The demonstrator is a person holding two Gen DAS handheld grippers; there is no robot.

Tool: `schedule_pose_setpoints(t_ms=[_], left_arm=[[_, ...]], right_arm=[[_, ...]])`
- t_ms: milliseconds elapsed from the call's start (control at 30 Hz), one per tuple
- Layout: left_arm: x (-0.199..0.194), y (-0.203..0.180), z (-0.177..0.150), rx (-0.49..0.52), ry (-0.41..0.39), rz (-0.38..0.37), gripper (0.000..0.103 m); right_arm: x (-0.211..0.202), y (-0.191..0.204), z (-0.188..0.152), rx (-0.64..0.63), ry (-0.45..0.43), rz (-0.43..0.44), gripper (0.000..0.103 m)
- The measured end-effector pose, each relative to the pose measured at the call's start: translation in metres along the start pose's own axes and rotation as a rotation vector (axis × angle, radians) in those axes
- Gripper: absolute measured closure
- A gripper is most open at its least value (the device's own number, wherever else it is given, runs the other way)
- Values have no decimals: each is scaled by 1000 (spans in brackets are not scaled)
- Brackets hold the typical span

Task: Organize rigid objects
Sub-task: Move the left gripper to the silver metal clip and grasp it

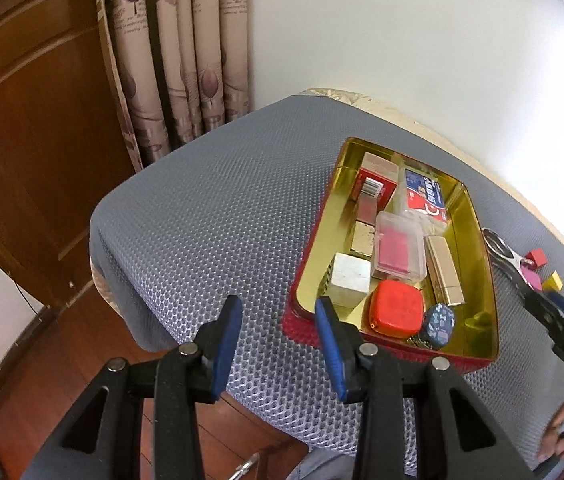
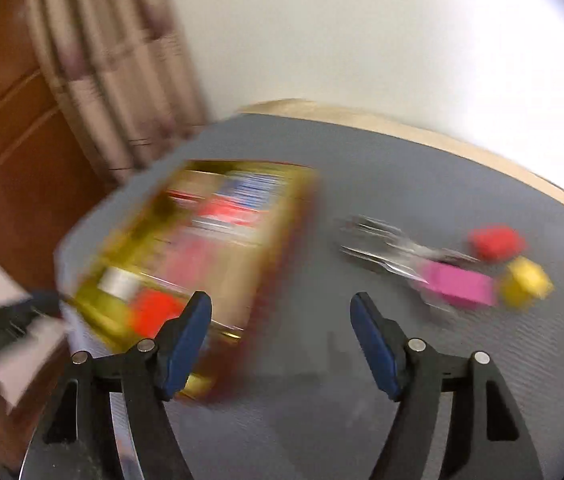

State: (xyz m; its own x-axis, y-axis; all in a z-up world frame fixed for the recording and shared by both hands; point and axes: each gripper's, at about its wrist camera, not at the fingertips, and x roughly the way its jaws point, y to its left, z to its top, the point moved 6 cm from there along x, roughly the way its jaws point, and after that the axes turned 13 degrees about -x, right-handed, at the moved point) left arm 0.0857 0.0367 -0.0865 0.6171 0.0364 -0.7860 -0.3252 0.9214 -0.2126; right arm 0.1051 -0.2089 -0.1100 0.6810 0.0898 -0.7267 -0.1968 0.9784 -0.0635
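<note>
Gold-lined tin (image 1: 478, 280) is sitting just beside your empty, part-open left gripper (image 1: 277, 332). Your right gripper (image 2: 282, 320) is gaping empty, three blocks (image 2: 458, 284) lying ahead by the mat's (image 2: 362, 400) right edge.

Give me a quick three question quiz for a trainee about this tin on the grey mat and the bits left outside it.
1. True or false: the gold-lined tin already holds the red rounded case.
2. Which lies outside the tin, beside the scissors? A: the pink block. B: a green ball. C: a white mug.
3. Fill in: nothing sits between the blue pads of the right gripper, so it is ____.

Key: 1 true. 2 A. 3 open.
</note>
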Motion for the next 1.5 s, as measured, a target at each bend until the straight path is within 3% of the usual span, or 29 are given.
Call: schedule_pose_setpoints(t_ms=[167,267,333,367,433,533,600,733,767,967,1067,1400,1500], left_arm=[[-5,-10,-4,45,-14,-11,64],[-14,-25,-10,57,34,-105,64],[-26,-46,-15,72,82,-196,64],[-30,-58,-17,96,114,-231,63],[-40,-91,-22,135,187,-304,63],[-49,-141,-26,118,322,-420,58],[-45,-173,-26,69,414,-452,54],[-3,-225,-25,-98,608,-411,53],[8,-232,-23,-129,621,-398,53],[78,-275,-16,-286,676,-257,53],[99,-282,-13,-323,662,-199,53],[138,-298,-16,-433,659,-29,53],[151,-302,-24,-433,708,0,53]], right_arm=[[-20,-96,-77,-23,121,-312,32],[-31,-142,-111,-27,177,-448,27],[-38,-168,-127,15,180,-473,25],[-41,-176,-131,49,167,-459,19],[-44,-190,-135,146,141,-408,18],[-39,-190,-132,148,138,-372,18],[-39,-186,-130,126,122,-367,18],[-47,-182,-128,130,62,-324,18],[-49,-184,-129,140,50,-312,18],[-66,-190,-139,153,-18,-222,18],[-67,-181,-136,124,-35,-183,18],[-83,-173,-138,119,-112,-98,18],[-85,-172,-138,119,-129,-90,17]])
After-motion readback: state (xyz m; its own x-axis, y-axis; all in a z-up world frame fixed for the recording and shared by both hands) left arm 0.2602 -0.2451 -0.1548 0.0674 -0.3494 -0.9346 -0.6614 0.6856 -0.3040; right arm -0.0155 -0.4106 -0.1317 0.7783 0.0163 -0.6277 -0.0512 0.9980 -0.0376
